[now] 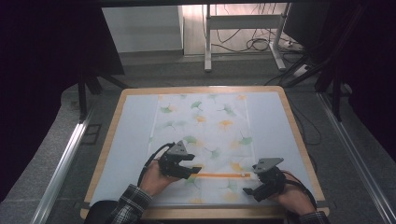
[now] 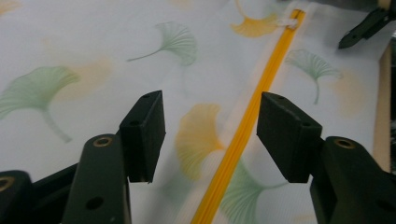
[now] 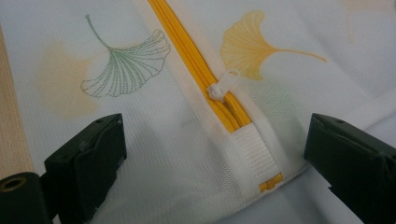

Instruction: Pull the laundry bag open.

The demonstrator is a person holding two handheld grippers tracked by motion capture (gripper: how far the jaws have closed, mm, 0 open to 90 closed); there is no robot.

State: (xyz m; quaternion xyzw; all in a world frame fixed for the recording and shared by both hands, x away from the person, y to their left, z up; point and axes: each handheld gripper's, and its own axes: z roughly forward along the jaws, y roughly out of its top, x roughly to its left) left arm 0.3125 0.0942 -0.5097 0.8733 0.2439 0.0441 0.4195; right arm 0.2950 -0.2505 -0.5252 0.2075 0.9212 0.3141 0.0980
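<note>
Over the leaf-print mesh bag [image 1: 201, 140], both our grippers hang with fingers spread wide.
Left gripper [image 2: 210, 135] straddles the yellow zipper [image 2: 243, 135]; right gripper [image 3: 215, 154] sits near its white pull [image 3: 220, 87].

Left gripper [image 1: 192, 170]: black body, grey 3-cornered plate on top, black cable looping off its back
Right gripper [image 1: 250, 191]: black body, grey 3-cornered plate with small holes, dark cable trailing along the forearm
Jaws: 2 per gripper, black, blocky flat pads on thicker arms
Fasteners: brass-ringed screw holes and plain bored holes in the jaw arms
Sleeves [image 1: 132, 202]: dark plaid with pale lines, on both forearms
</note>
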